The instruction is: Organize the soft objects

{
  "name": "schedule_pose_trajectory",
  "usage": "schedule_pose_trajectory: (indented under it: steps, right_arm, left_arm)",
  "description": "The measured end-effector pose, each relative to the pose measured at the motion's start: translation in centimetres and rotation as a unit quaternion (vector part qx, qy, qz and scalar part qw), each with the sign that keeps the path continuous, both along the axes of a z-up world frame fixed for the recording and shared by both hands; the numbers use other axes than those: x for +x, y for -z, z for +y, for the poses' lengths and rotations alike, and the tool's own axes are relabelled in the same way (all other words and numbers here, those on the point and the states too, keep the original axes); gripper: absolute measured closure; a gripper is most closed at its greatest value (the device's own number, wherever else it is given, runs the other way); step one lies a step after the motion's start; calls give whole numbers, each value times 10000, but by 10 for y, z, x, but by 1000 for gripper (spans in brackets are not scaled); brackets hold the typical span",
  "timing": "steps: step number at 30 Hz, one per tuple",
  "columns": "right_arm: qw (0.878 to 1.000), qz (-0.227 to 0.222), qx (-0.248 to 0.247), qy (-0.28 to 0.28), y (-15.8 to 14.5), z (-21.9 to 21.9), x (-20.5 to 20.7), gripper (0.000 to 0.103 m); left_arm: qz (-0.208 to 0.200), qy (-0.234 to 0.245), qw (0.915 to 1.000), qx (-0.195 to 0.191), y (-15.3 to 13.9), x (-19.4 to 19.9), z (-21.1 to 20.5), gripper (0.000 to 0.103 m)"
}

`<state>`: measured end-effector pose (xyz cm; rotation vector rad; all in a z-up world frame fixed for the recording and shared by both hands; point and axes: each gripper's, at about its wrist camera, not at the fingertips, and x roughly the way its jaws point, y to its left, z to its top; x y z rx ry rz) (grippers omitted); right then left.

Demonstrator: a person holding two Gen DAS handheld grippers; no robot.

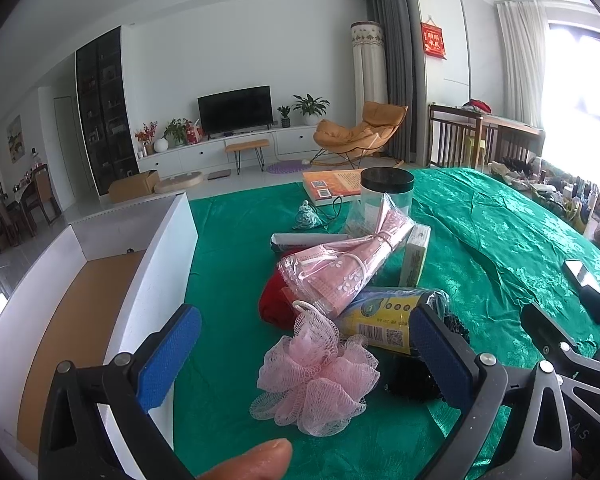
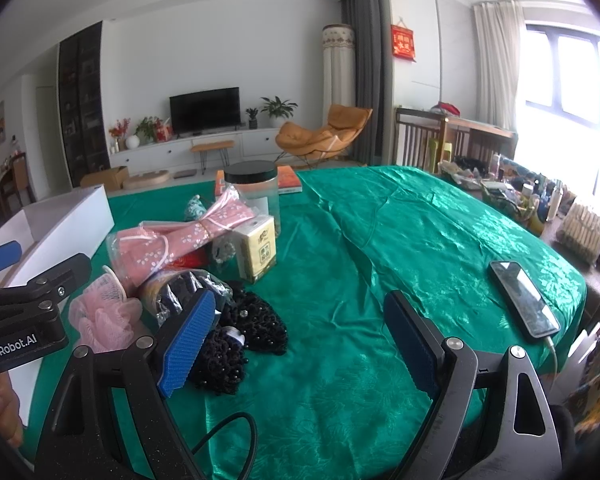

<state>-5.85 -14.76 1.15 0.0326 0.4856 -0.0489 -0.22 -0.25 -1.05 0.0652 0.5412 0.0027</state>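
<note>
Soft objects heaped mid-cloth on a glossy green tablecloth (image 1: 500,232), wrinkled and patterned. At nine o'clock of the heap, a white box (image 1: 156,256), straight-walled, brown-floored, open-topped. Nearest the left gripper (image 1: 304,356), a pink mesh bath pouf (image 1: 320,376), frilly and netted, lying between the spread blue ribbed pads without touching either. Behind it at twelve o'clock, a red soft bundle (image 1: 274,304) and a crinkly clear pack of pink face masks (image 1: 340,268), tied at the middle with cord. At two o'clock of the pouf, a yellow-labelled roll (image 1: 384,316) in plastic wrap, touching the right pad's tip. Just beside it at four o'clock, black beaded netting (image 2: 256,324), knobbly and limp. Farther back, a pale tissue packet (image 2: 258,252) standing upright, then a clear round jar (image 2: 256,192) with a black lid, and an orange book (image 1: 332,184) lying flat.

Right gripper (image 2: 300,344) likewise spread wide, gripping nothing; left pad resting against the black netting, right pad over bare cloth. At three o'clock, well apart from the heap, a dark phone (image 2: 524,300), flat, glossy, cable plugged in.
</note>
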Motion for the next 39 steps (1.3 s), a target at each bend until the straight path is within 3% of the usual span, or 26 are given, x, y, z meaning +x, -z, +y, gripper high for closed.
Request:
schedule_pose_trajectory:
  steps: [39]
  right_arm:
    - [10000, 10, -11, 1, 0, 1, 0, 15]
  left_arm:
    - [98, 50, 9999, 33, 7, -2, -2, 0]
